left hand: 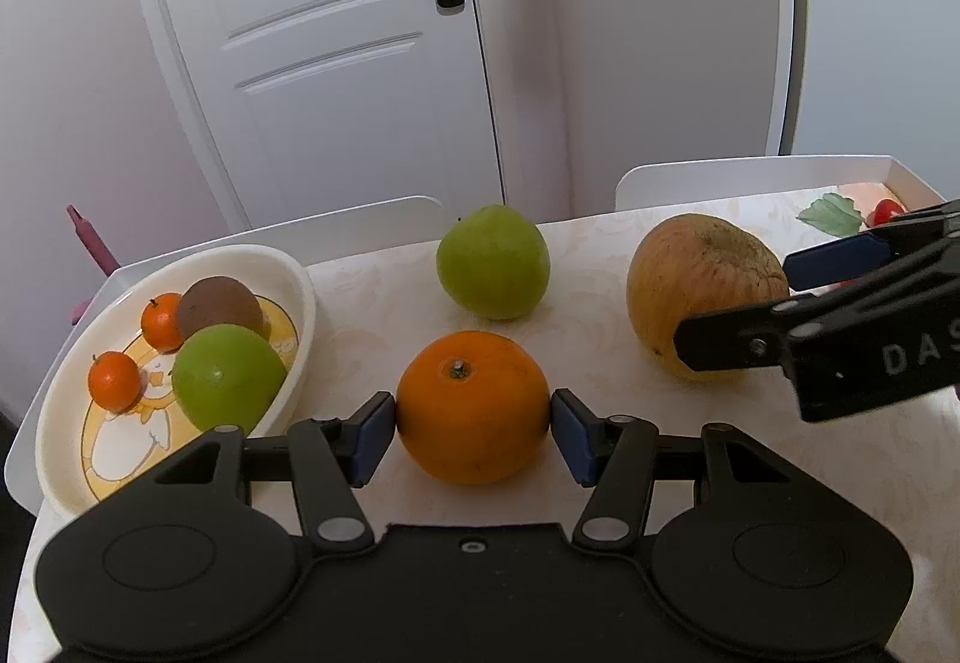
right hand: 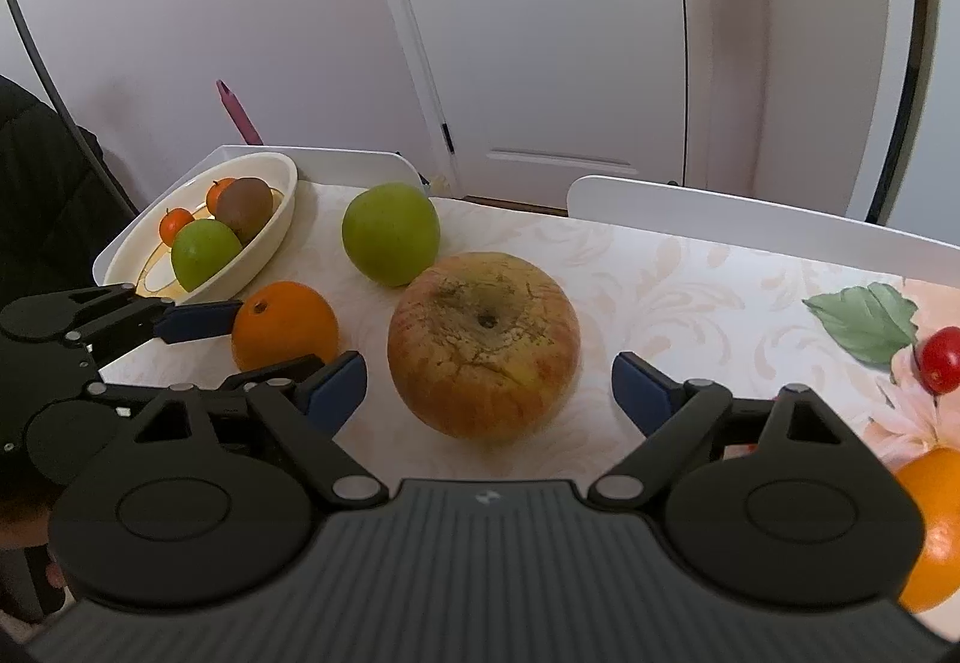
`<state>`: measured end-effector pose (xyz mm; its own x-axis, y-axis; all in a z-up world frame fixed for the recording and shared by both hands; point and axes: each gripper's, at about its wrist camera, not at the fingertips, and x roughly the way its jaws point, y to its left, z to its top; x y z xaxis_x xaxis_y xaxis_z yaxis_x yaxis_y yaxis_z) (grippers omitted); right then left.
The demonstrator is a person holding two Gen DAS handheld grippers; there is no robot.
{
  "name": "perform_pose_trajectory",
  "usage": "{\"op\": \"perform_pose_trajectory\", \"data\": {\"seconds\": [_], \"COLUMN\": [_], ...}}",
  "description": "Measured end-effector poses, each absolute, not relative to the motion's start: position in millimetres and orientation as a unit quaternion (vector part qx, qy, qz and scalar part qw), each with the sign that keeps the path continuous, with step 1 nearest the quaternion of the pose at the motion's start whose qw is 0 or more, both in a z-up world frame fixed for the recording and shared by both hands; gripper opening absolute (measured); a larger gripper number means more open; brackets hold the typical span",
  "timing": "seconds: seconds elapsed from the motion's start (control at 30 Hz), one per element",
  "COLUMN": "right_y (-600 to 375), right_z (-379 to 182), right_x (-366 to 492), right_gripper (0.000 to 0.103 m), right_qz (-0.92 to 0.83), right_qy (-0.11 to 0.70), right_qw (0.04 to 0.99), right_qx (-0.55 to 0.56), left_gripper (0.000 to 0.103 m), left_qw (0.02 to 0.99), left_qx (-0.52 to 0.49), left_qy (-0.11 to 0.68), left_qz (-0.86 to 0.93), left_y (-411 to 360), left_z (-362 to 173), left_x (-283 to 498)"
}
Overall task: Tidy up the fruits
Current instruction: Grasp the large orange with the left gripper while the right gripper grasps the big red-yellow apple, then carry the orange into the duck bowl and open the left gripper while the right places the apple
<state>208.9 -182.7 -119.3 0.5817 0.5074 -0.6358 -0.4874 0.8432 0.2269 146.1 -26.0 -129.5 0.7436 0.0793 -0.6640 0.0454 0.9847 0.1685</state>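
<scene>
An orange (left hand: 473,406) sits on the table between the blue pads of my left gripper (left hand: 474,438); the pads touch both its sides, shut on it. It also shows in the right wrist view (right hand: 285,325). A large reddish-yellow apple (right hand: 483,344) lies between the fingers of my right gripper (right hand: 489,393), which is open with gaps on both sides. A green apple (left hand: 493,261) sits behind. A white oval bowl (left hand: 300,279) at the left holds two small tangerines (left hand: 114,381), a kiwi (left hand: 219,303) and a green apple (left hand: 228,378).
The table (right hand: 690,291) has a pale patterned cloth. White chair backs (right hand: 720,210) stand along its far edge, with a white door (left hand: 336,51) behind. At the right lie a green leaf (right hand: 864,321), a cherry tomato (right hand: 940,360) and another orange (right hand: 933,531).
</scene>
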Motion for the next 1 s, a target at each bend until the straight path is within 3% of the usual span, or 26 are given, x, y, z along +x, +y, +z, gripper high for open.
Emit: {"op": "perform_pose_trajectory", "data": {"seconds": [0.17,0.43,0.53,1.0], "right_y": [-180,-174,-171,-165], "right_z": [-123,-121,-121,-98], "right_x": [213,216,217,193], "right_gripper": [0.095,0.095,0.089,0.088], "right_qz": [0.279,0.279,0.275,0.279], "right_qy": [0.365,0.358,0.358,0.349], "right_qw": [0.888,0.891,0.892,0.894], "right_qx": [0.014,0.007,-0.001,-0.01], "left_gripper": [0.061,0.061,0.061,0.061], "left_qw": [0.929,0.928,0.929,0.938], "left_qx": [0.086,0.085,0.082,0.056], "left_qy": [0.359,0.361,0.36,0.338], "left_qz": [0.012,0.018,0.021,0.05], "left_y": [-23,-18,-16,-2], "left_z": [-129,-127,-125,-97], "left_x": [141,132,128,99]}}
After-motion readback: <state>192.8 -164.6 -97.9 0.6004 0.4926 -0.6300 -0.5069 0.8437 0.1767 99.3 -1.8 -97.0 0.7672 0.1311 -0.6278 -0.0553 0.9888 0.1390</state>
